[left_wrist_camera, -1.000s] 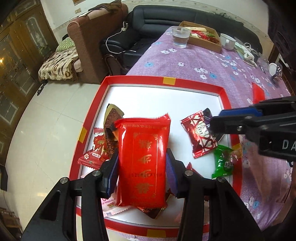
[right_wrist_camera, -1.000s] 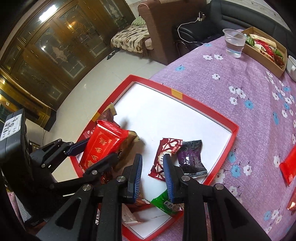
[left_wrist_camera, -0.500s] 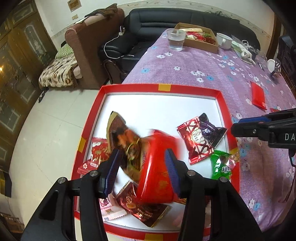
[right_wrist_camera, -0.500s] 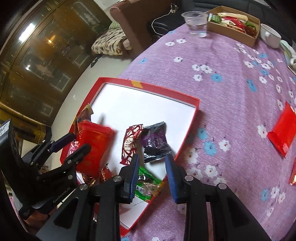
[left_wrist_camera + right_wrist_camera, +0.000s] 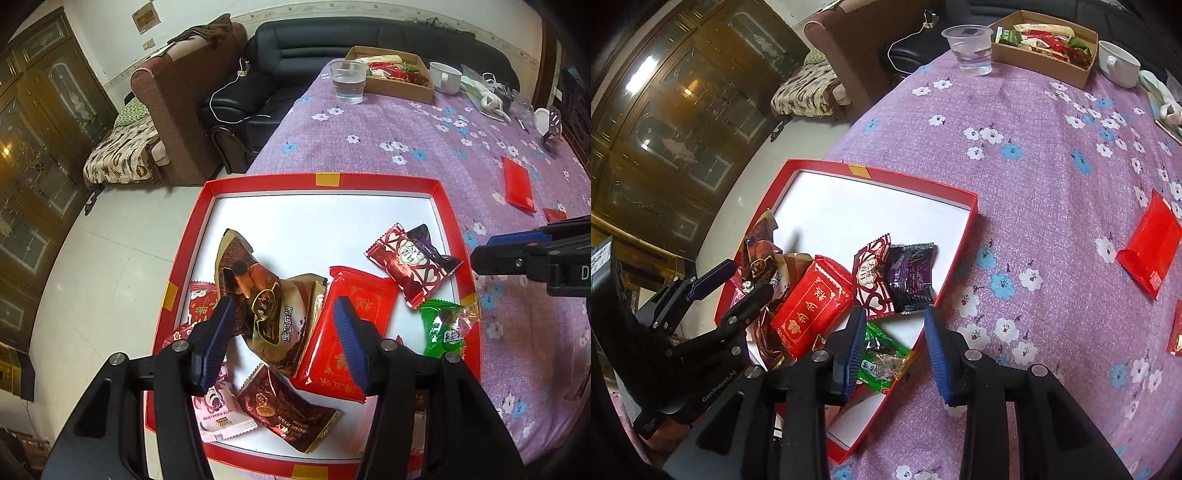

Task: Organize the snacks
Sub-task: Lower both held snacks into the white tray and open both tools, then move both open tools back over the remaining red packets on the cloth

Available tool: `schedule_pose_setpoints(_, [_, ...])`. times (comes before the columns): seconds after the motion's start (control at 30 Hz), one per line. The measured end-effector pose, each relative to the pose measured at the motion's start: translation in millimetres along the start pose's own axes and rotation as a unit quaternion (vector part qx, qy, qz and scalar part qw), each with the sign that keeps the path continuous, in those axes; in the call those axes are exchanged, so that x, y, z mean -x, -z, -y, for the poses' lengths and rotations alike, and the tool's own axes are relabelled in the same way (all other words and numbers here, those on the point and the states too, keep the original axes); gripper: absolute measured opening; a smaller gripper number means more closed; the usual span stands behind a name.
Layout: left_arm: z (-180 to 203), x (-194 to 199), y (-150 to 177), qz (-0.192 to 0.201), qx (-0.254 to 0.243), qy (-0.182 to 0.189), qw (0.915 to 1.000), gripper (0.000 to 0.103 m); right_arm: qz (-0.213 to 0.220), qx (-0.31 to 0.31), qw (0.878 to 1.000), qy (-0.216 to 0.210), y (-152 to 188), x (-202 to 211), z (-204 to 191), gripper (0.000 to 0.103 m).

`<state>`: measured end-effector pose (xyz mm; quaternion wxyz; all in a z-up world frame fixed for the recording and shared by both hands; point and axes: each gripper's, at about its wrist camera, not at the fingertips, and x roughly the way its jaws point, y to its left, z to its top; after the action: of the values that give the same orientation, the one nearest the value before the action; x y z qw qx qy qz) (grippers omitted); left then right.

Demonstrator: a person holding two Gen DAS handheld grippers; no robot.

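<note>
A red-rimmed box (image 5: pixel 376 182) with a white floor holds several snack packets. A big red packet (image 5: pixel 343 332) lies flat in it, also in the right wrist view (image 5: pixel 812 306). My left gripper (image 5: pixel 284 336) is open and empty above the brown packets (image 5: pixel 280 321). My right gripper (image 5: pixel 895 347) is open and empty over the box's right edge, near a green packet (image 5: pixel 882 362). A dark red packet (image 5: pixel 402 269) and a purple one (image 5: pixel 912 277) lie mid-box. A red packet (image 5: pixel 1150 251) lies on the purple cloth to the right.
At the table's far end stand a plastic cup of water (image 5: pixel 349 81), a cardboard box of snacks (image 5: pixel 399 74) and a white mug (image 5: pixel 445 75). A sofa and armchair stand beyond. The table's left edge drops to tiled floor (image 5: pixel 110 258).
My left gripper opened and let the big red packet fall into the box. My right gripper moved right, toward the box's right edge, and opened wider.
</note>
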<state>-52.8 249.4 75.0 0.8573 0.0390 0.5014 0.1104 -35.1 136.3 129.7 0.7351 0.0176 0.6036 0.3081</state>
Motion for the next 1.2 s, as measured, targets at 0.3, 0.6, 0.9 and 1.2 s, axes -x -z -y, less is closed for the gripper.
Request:
schedule_pose_setpoints(0.3, [15.1,-2.1,-2.7,-0.004,-0.019,0.005,0.9998,0.054,0.006,-0.019,1.0,0.003,7.4,9.8,12.6,0.038])
schedule_pose_setpoints(0.6, [51.1,-5.0,-12.6,-0.006,-0.063,0.027,0.9976,0.058,0.022,-0.063,0.998,0.014,24.4,27.5,45.4,0.041])
schedule_pose_setpoints(0.9, [122.1,-9.9,-26.1,-0.016,-0.143,0.067,0.9873,0.058,0.041,-0.16,0.985,0.042,69.2,53.5,117.7,0.043])
schedule_pose_setpoints(1.2, [179.5,-11.3,-31.7,-0.037,-0.195,0.104,0.9746,0.058,0.089,-0.287,0.951,0.072,101.4,94.4,211.3,0.05])
